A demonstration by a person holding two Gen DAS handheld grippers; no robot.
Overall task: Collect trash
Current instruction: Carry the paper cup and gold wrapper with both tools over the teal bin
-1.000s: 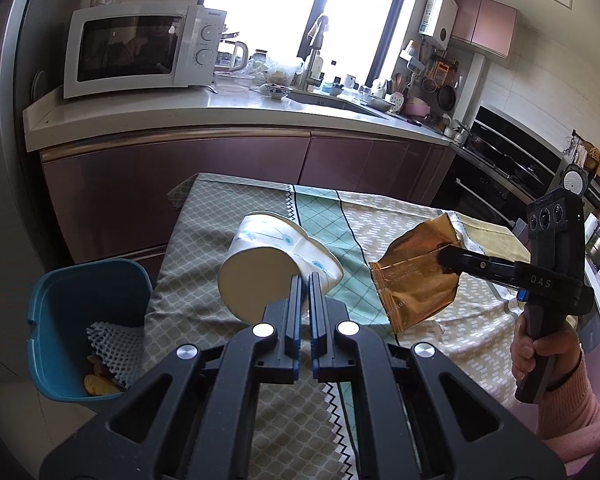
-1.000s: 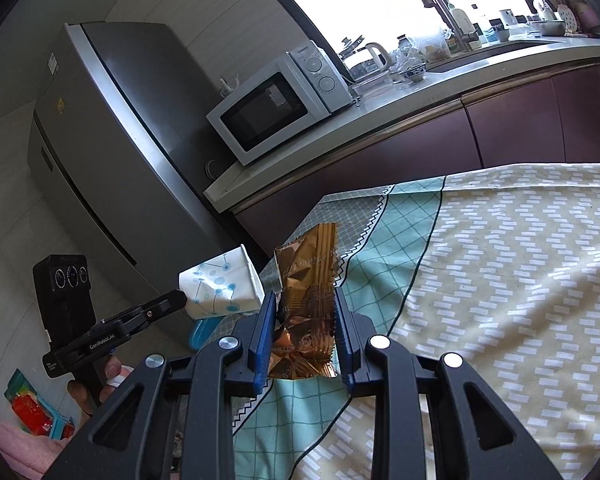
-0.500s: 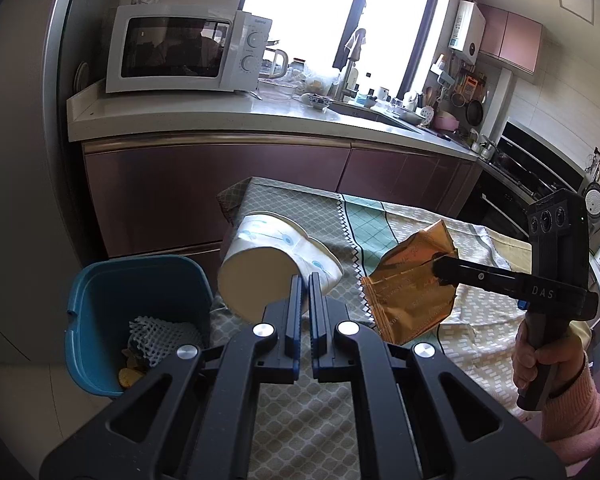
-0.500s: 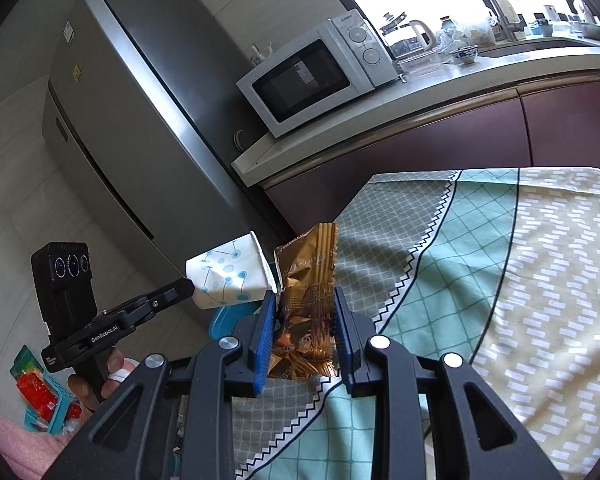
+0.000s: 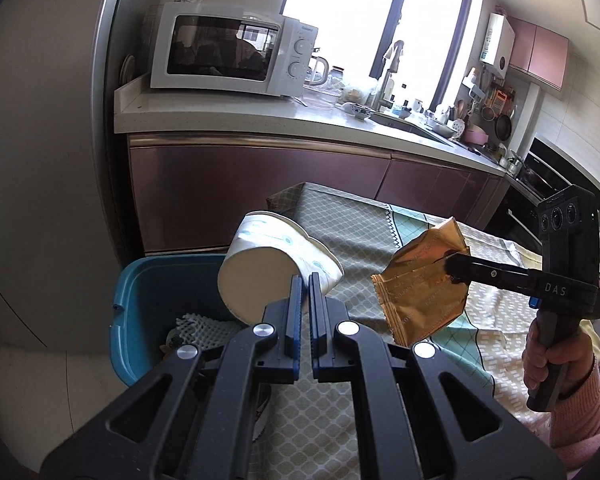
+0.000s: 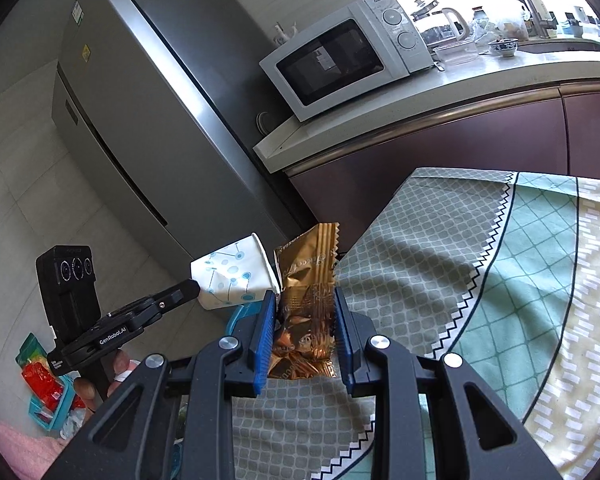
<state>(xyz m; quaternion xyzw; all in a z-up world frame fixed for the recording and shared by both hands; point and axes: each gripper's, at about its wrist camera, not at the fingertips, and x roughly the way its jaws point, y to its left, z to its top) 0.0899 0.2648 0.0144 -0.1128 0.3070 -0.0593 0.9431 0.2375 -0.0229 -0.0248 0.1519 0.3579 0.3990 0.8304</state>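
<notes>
My left gripper (image 5: 305,280) is shut on the rim of a white paper cup with blue dots (image 5: 272,268), held on its side above the near edge of a blue trash bin (image 5: 140,300). That cup (image 6: 236,276) and the left gripper (image 6: 192,286) also show in the right wrist view. My right gripper (image 6: 305,300) is shut on a crinkled golden snack wrapper (image 6: 308,280), held upright over the table's left end. In the left wrist view the wrapper (image 5: 420,284) hangs from the right gripper (image 5: 448,266), right of the cup. White foam netting (image 5: 200,326) lies inside the bin.
The table wears a green and beige patterned cloth (image 6: 480,280). Behind it runs a counter (image 5: 260,116) with a white microwave (image 5: 228,54). A grey fridge (image 6: 148,128) stands left of the counter. Red packets in a teal tray (image 6: 44,388) lie on the floor.
Both grippers have carried their loads leftward, toward the bin. The cup now hangs over the bin's rim and the bin fills more of the left wrist view.
</notes>
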